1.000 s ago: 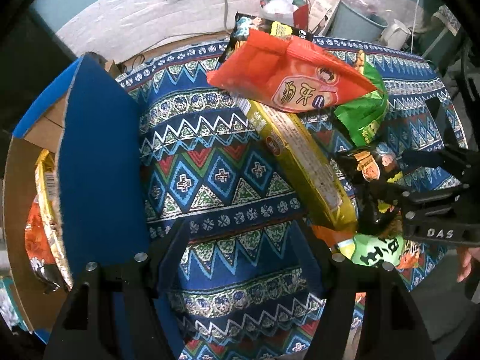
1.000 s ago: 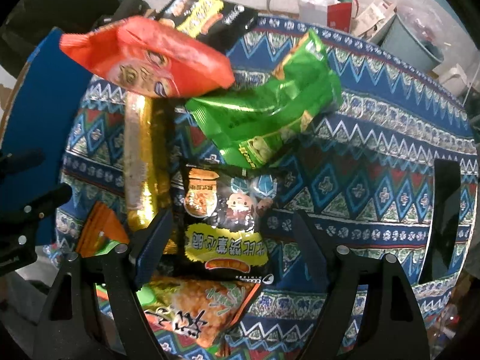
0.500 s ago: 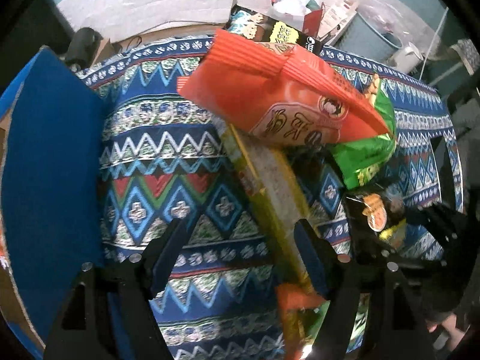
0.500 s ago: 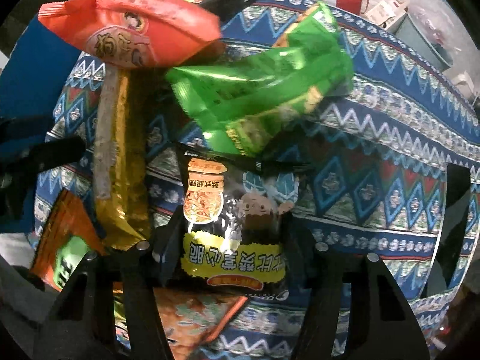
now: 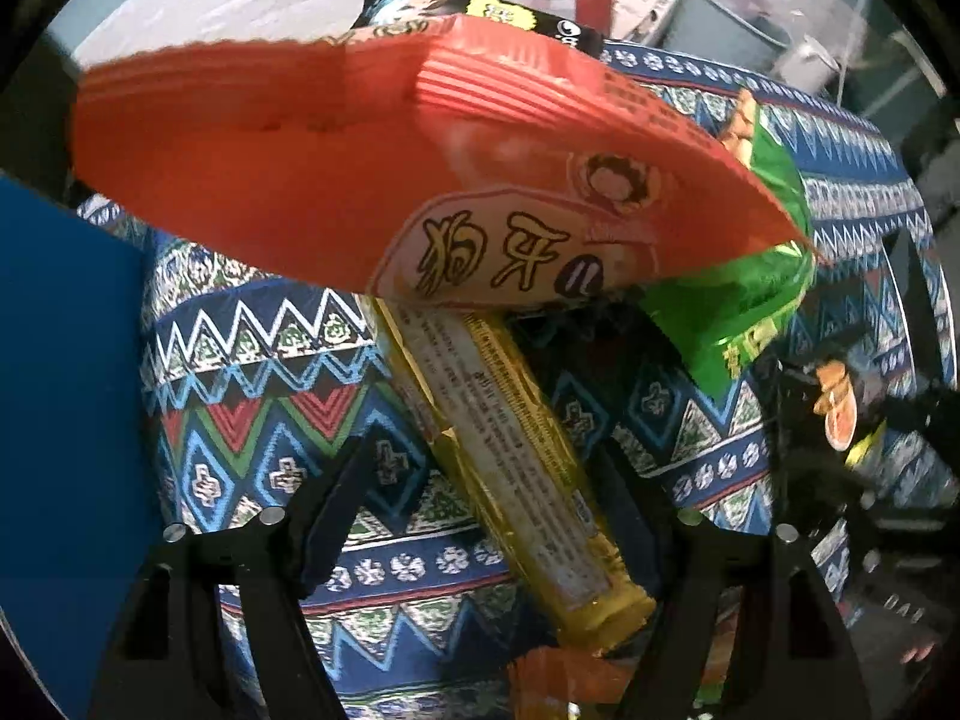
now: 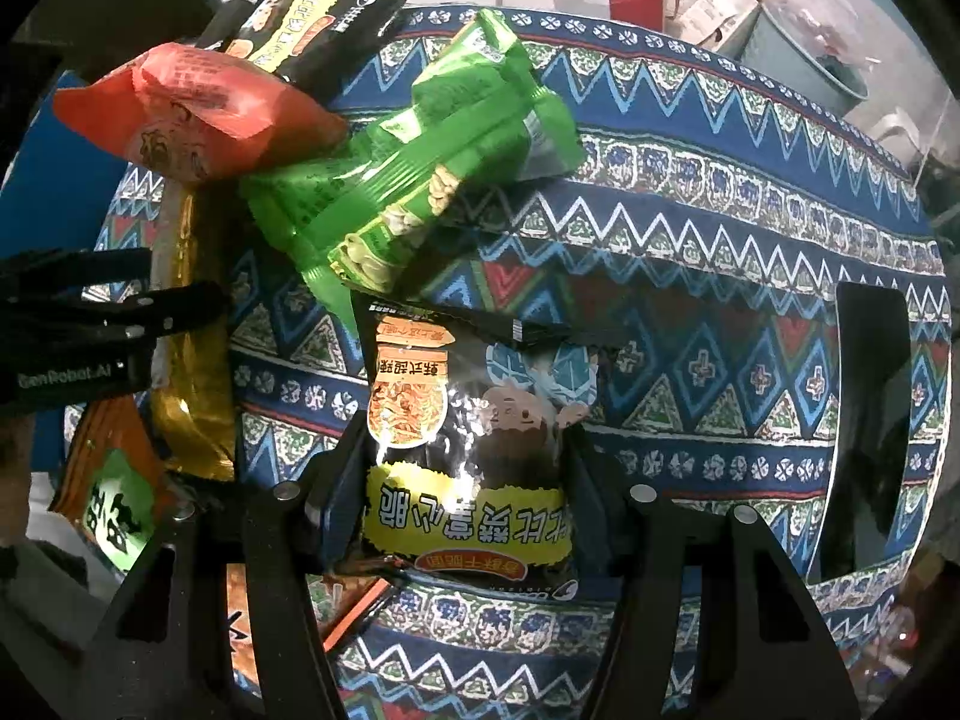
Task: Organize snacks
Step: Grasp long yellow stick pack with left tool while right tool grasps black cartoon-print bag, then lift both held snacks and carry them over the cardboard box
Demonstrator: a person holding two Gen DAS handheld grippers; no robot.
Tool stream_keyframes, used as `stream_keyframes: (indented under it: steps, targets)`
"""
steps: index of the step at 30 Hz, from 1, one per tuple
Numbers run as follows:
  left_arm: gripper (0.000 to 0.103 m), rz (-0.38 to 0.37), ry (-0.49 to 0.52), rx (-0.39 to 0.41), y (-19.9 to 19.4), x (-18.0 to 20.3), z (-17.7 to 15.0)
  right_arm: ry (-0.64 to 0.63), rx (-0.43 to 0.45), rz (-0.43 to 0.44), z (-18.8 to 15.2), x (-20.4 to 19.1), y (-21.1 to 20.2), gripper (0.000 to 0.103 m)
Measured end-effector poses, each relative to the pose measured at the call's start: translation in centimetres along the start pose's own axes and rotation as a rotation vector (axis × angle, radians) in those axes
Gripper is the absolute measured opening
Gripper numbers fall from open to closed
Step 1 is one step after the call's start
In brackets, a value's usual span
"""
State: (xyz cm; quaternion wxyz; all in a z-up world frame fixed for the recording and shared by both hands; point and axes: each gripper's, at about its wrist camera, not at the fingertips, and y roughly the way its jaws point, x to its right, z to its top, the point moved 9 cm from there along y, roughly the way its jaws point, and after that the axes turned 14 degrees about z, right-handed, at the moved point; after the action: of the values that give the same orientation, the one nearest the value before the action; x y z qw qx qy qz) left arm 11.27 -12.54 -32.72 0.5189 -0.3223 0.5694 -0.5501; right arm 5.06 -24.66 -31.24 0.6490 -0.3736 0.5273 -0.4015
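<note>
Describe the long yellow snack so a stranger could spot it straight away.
Start at the patterned blue tablecloth and find the big orange-red bag lying on the pile. Poking out from under it toward the camera is the long yellow packet. It is the only slim, stick-shaped one, gold-edged with a pale printed panel; its neighbours are puffy bags.

Overlapping snack packets [image 6: 414, 180] on patterned cloth [image 6: 720, 228]

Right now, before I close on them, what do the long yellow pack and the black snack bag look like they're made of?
Long yellow pack: apparently glossy metallic plastic film; it gleams gold and wrinkles at its crimped end. Black snack bag: apparently shiny plastic film too, with bright glare spots and creases across the print. Both look thin and slippery, though thickness can't be judged.
</note>
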Motion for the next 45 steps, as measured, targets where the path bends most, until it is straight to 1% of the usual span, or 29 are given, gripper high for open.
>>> stream_keyframes:
  steps: [1, 2, 4, 6, 7, 10, 11, 13, 16, 19, 20, 21, 22, 24, 29, 30, 31, 32, 33, 34, 35, 39, 45]
  targets:
    - [0.065, 0.003, 0.009, -0.001, -0.1, 0.1, -0.2, -0.002, 0.001, 0.001, -0.7, -0.2, -0.2, 0.060]
    - [0.060, 0.007, 0.017, -0.001, -0.1, -0.1, -0.5, -0.003, 0.003, 0.002, -0.5, -0.3, -0.2, 0.060]
    - [0.058, 0.026, 0.034, 0.009, -0.2, -0.7, -0.9, -0.006, 0.005, 0.003, -0.3, -0.5, -0.2, 0.060]
    - [0.054, 0.031, 0.034, 0.013, -0.4, -1.4, -1.4, -0.013, 0.007, -0.001, 0.1, -0.5, -0.3, 0.060]
    - [0.051, 0.029, 0.033, 0.014, -0.5, -1.7, -1.9, -0.015, 0.006, -0.003, 0.7, -0.7, -0.6, 0.060]
    - [0.040, 0.022, 0.026, 0.010, -0.6, -2.3, -2.7, -0.020, 0.010, -0.009, 1.3, -1.3, -0.7, 0.060]
    - [0.038, 0.021, 0.022, 0.007, -0.7, -2.5, -3.0, -0.022, 0.013, -0.015, 1.5, -1.4, -0.8, 0.060]
    - [0.038, 0.027, 0.021, -0.001, -0.8, -3.1, -3.5, -0.025, 0.016, -0.018, 1.8, -1.7, -0.7, 0.060]
    - [0.038, 0.035, 0.007, -0.019, -1.0, -4.2, -4.4, -0.030, 0.022, -0.022, 2.2, -2.0, -1.0, 0.060]
    - [0.046, 0.026, -0.012, -0.027, -0.9, -4.7, -4.5, -0.035, 0.024, -0.031, 2.4, -2.2, -1.1, 0.060]
    - [0.055, 0.024, -0.017, -0.022, -0.7, -5.5, -4.4, -0.032, 0.025, -0.030, 2.5, -2.1, -1.1, 0.060]
    - [0.061, 0.039, -0.022, -0.010, -0.6, -5.5, -4.0, -0.027, 0.025, -0.029, 2.5, -2.0, -1.1, 0.060]
    - [0.071, 0.058, -0.020, 0.002, -0.2, -5.9, -3.5, -0.024, 0.026, -0.028, 2.5, -2.1, -1.1, 0.060]
    - [0.072, 0.088, -0.012, 0.024, 0.0, -5.7, -2.2, -0.019, 0.027, -0.027, 2.5, -1.9, -1.2, 0.060]
    - [0.071, 0.106, 0.010, 0.066, 0.4, -4.4, -0.2, -0.020, 0.036, -0.019, 2.3, -1.6, -1.3, 0.060]
    - [0.069, 0.113, 0.018, 0.075, 0.4, -4.2, -0.1, -0.020, 0.037, -0.018, 2.4, -1.6, -1.3, 0.060]
    - [0.060, 0.124, 0.026, 0.084, 0.4, -4.4, -0.1, -0.020, 0.037, -0.017, 2.4, -1.5, -1.4, 0.060]
    - [0.049, 0.140, 0.036, 0.092, 0.3, -4.2, -0.1, -0.021, 0.037, -0.018, 2.4, -1.5, -1.4, 0.060]
    - [0.044, 0.148, 0.049, 0.098, 0.2, -4.2, -0.1, -0.021, 0.038, -0.019, 2.4, -1.5, -1.4, 0.060]
    - [0.031, 0.127, 0.052, 0.098, 0.0, -3.9, -0.2, -0.020, 0.040, -0.018, 2.3, -1.6, -1.5, 0.060]
    - [0.031, 0.116, 0.047, 0.097, -0.1, -3.7, -0.1, -0.020, 0.043, -0.018, 2.4, -1.6, -1.6, 0.060]
    - [0.028, 0.143, 0.056, 0.114, -0.8, -4.0, -0.5, -0.023, 0.065, -0.020, 2.7, -1.5, -2.3, 0.060]
    - [0.028, 0.148, 0.038, 0.124, -2.2, -6.3, -1.9, -0.050, 0.095, -0.022, 3.1, -2.8, -3.3, 0.060]
